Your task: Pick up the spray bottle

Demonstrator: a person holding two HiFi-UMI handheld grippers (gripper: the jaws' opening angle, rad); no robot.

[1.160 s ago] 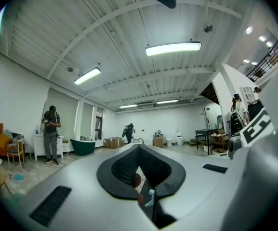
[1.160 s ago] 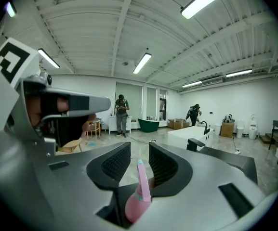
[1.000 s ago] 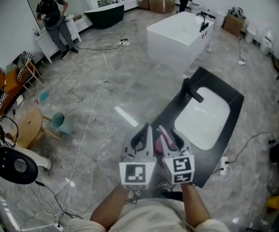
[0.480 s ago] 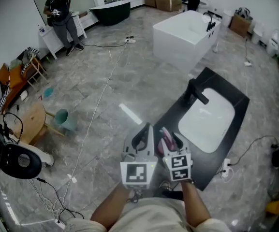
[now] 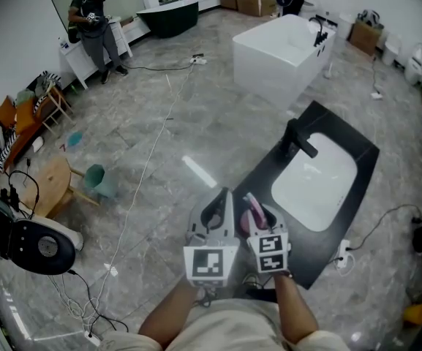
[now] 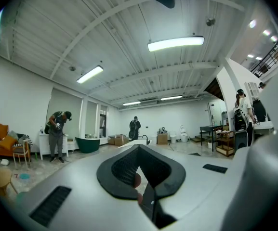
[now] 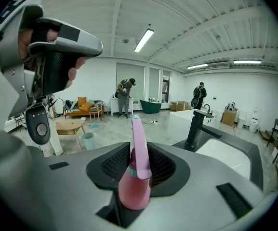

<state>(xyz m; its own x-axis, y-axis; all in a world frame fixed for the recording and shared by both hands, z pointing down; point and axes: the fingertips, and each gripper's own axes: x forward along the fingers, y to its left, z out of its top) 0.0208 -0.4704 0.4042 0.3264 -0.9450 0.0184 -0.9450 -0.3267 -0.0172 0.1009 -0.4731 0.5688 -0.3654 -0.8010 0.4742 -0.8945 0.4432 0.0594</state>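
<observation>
Right tool [image 7: 139,150] is angled down over the near end of the black tabletop [image 5: 263,170]; the pink spray bottle [image 7: 135,189] stands right between its jaws, nozzle end up, leaning a touch; those jaws have just been closing, and in the right gripper view the dark pads [image 7: 114,165] sit tight against the bottle's neck on either side, no gap showing, so it is grasping the bottle. The bottle's base is hidden behind the tool, so whether it is on the tabletop or off it cannot be told.

Left tool [image 6: 139,148] is held level just beside the right one, off the tabletop's edge and above the grey floor [image 5: 159,137]; its jaws meet at the tips, clenched on nothing.

Further along the tabletop, a white sink [image 5: 317,185] with a black faucet [image 5: 296,139] at its far-left edge; beyond that a white bathtub [image 5: 280,46]; far off to the left a person [image 5: 93,17] stands by a white cabinet [image 5: 75,57].
</observation>
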